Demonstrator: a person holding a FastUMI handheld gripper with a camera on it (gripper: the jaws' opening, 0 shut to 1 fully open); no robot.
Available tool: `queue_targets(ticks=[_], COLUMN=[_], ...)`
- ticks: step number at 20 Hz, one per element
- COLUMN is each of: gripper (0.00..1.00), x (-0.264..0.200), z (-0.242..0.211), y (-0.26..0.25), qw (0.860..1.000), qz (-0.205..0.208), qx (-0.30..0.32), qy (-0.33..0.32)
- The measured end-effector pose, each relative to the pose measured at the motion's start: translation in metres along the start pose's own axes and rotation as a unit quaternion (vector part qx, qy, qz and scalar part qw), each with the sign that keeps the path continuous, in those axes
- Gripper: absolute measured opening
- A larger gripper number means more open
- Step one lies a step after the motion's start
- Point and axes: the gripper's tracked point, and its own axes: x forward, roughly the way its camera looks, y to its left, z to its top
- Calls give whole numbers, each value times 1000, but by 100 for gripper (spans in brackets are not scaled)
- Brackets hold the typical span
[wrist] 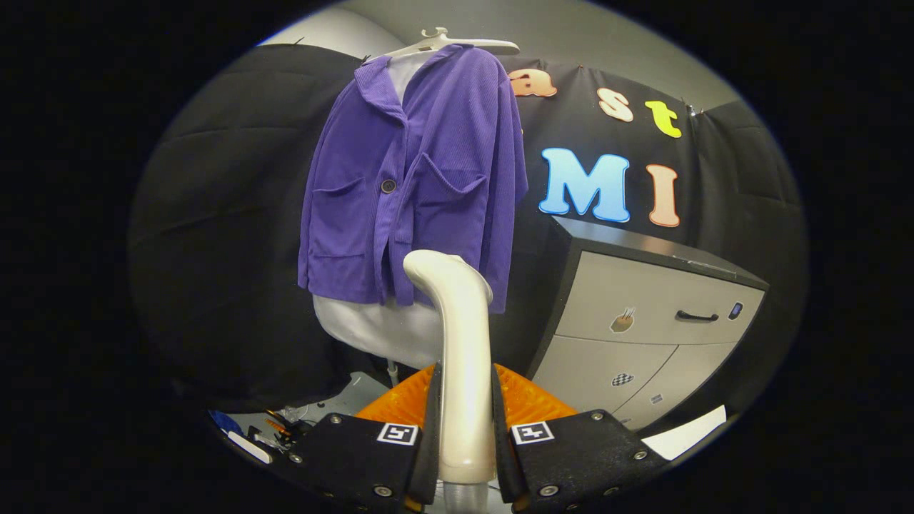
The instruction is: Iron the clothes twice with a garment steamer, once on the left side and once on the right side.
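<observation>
A purple button-up jacket (414,185) hangs on a white hanger (457,44) over a pale mannequin torso (378,328), straight ahead of the fingers. My gripper (465,421) is shut on the cream garment steamer (460,343), both fingers pressing on its handle. The steamer stands upright between the fingers, and its curved head points toward the jacket's lower hem near the middle opening. A gap still separates the head from the cloth.
A grey cabinet (643,321) with a dark top and a drawer handle stands to the right of the jacket. Small tools and cables (268,428) lie on the floor to the lower left. A white sheet (689,432) lies low on the right.
</observation>
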Motion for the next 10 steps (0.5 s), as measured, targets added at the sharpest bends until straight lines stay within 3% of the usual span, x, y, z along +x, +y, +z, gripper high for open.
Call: queue_targets(ticks=[4, 10], gripper=[33, 33], x=[-16, -47], z=[2, 72], y=[-1, -1], qw=[1000, 995], qz=[-4, 3], qx=[15, 22], qy=[-11, -96])
